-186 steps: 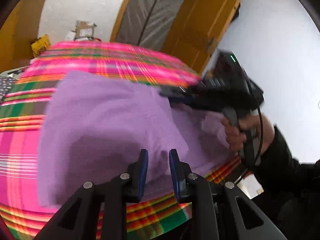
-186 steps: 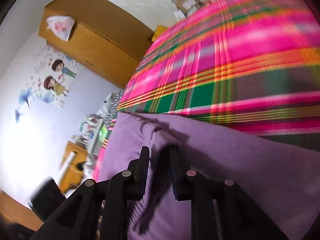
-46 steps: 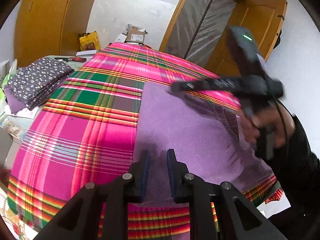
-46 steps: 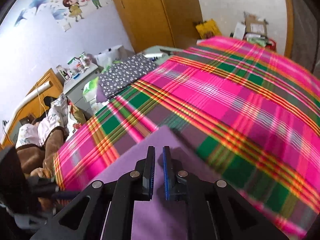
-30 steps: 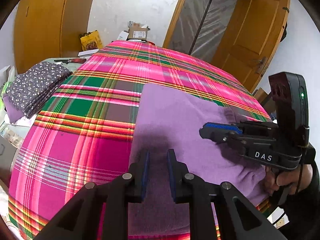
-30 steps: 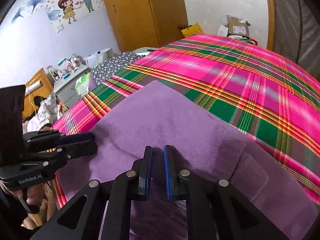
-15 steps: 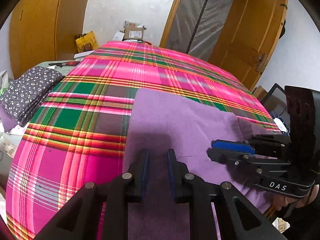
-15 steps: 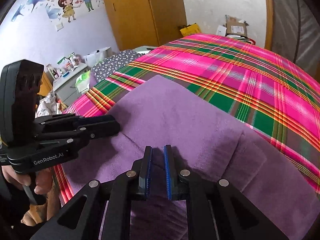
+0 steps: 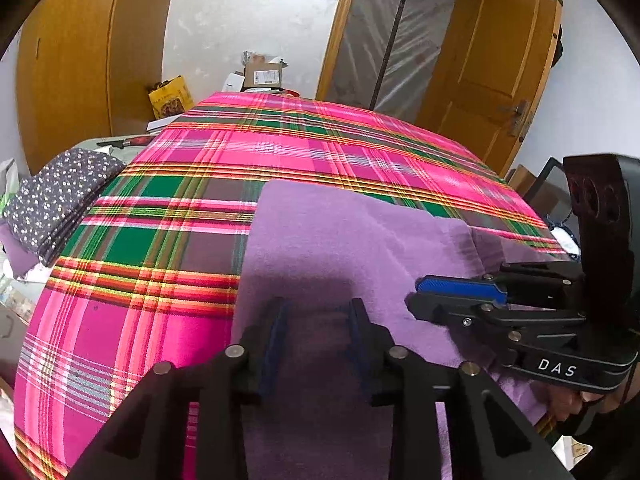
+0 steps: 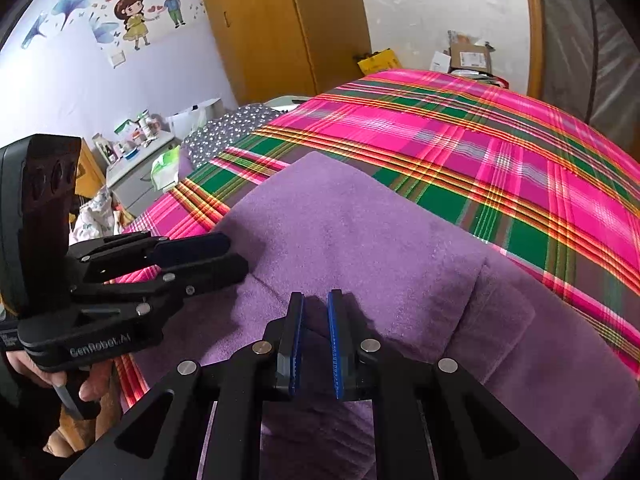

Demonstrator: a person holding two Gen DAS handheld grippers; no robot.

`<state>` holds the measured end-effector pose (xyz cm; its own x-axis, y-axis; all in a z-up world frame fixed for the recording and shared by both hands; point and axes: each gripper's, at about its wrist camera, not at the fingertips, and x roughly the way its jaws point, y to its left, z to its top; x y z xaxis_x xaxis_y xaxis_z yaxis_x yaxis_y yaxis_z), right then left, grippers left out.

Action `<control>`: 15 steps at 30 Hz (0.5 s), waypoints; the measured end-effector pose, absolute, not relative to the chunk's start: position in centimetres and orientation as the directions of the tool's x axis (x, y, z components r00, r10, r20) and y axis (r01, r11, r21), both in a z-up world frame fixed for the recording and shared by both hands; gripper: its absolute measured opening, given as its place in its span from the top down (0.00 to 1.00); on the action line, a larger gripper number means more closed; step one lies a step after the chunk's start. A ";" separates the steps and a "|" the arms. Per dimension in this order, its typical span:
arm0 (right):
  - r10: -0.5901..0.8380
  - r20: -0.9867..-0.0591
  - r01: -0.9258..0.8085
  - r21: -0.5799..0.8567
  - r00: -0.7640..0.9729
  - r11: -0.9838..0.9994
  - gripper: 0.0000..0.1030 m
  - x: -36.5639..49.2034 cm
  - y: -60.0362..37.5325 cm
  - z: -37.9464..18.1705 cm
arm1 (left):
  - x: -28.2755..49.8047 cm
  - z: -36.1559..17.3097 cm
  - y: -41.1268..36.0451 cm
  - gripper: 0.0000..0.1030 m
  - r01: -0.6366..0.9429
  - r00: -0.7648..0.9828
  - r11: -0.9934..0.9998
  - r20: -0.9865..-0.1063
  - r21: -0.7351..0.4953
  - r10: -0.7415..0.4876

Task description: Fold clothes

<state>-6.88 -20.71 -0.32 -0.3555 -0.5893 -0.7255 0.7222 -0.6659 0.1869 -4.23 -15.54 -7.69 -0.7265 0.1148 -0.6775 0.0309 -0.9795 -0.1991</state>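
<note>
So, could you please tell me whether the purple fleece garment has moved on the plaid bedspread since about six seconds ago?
Yes. The purple fleece garment now lies flat, folded narrower, exposing more plaid bedspread on its left in the left wrist view.

Both wrist fisheyes sit close above the purple garment (image 9: 340, 240), angled down across the plaid bed (image 10: 500, 152); each catches the other gripper.
</note>
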 end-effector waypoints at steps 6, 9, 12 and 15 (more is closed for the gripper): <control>-0.621 -0.712 0.716 0.241 -0.329 -0.655 0.77 -7.1 -20.4 -0.3 | -4.2 -7.7 -15.3 0.65 0.046 -0.731 -0.981 -0.676 -0.188 0.095; -0.650 -0.701 0.744 0.260 -0.293 -0.616 0.61 -6.9 -20.6 -0.2 | -4.3 -7.7 -15.1 0.65 0.048 -0.729 -0.984 -0.679 -0.173 0.083; -0.638 -0.708 0.766 0.217 -0.303 -0.605 0.50 -6.2 -21.2 -0.1 | -4.3 -7.7 -14.8 0.64 0.042 -0.730 -0.989 -0.680 -0.142 0.067; -0.621 -0.711 0.775 0.172 -0.330 -0.609 0.50 -5.5 -21.5 0.2 | -4.3 -7.6 -15.0 0.64 0.040 -0.724 -0.988 -0.686 -0.150 0.075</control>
<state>-5.50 -21.47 0.19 -0.3298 -0.6207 -0.7113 0.7747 -0.6086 0.1718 -4.30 -15.00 -7.59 -0.7239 0.0753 -0.6857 0.0397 -0.9878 -0.1504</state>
